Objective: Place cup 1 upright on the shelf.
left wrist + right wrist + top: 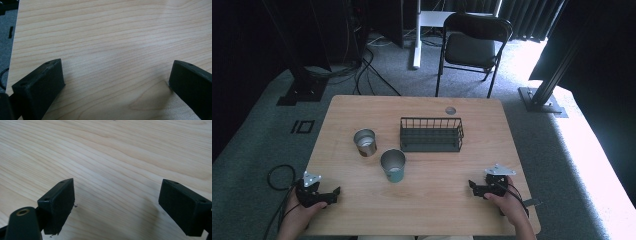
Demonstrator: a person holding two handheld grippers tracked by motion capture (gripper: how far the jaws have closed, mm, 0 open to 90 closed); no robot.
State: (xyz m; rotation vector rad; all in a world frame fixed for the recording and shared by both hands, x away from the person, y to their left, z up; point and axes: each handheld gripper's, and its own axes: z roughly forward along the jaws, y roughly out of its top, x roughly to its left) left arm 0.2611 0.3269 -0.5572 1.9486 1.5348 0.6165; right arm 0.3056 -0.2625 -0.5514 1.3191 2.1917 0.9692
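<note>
Resting on unmarked wooden table (432, 175): both hand-held grippers, jaws apart

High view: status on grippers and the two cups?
Left gripper and right gripper open, empty, at the near table edge. Teal cup and steel cup upright, untouched, beside the wire basket. Nothing in the way.

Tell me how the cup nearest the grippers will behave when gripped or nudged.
The nearer metal cup stands upright and looks thin-walled, so probably light and stiff. Its shiny side may slip between jaws. Taller than wide, it could tip if pushed near the rim, then roll on the table.
</note>
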